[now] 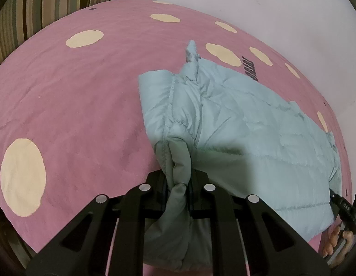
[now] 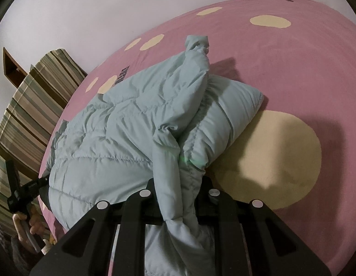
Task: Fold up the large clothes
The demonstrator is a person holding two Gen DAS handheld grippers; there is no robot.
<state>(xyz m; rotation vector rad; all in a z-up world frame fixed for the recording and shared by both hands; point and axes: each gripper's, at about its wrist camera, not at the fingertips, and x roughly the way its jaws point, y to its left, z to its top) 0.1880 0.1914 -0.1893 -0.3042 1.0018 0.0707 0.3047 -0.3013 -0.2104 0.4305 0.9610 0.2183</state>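
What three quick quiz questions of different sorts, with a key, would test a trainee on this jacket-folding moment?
1. True or false: both grippers are shut on the pale green puffer jacket.
2. Multiple choice: the jacket lies on A) a bare wooden floor, B) a pink bedspread with cream spots, C) a metal table.
3. Fill in: behind the bed's far corner stands a ____ cushion.

Key:
1. True: the left gripper and the right gripper each pinch a bunched fold of fabric.
2. B.
3. Striped.
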